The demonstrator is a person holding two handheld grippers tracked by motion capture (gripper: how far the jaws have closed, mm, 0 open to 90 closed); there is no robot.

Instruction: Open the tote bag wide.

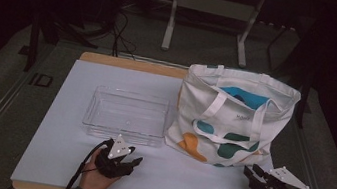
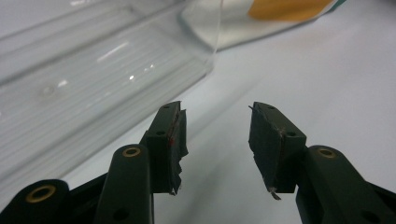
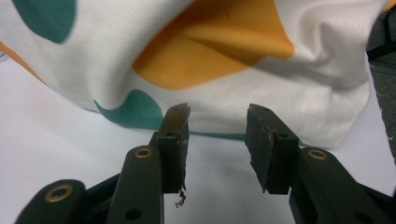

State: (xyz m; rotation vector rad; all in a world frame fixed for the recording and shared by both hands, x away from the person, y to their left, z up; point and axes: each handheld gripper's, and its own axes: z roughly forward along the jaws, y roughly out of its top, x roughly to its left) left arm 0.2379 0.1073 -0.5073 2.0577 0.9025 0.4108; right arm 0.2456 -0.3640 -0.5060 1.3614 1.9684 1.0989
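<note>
With both jaws spread and empty, the right gripper [image 1: 252,170] is aimed at the bag [image 1: 233,119] and the left gripper [image 1: 133,156] near the tray [image 1: 125,114], so a reach into the bag seems next.

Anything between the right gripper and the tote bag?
Nothing: bare white tabletop separates the open right gripper from the tote bag, seen in the right gripper view.
</note>
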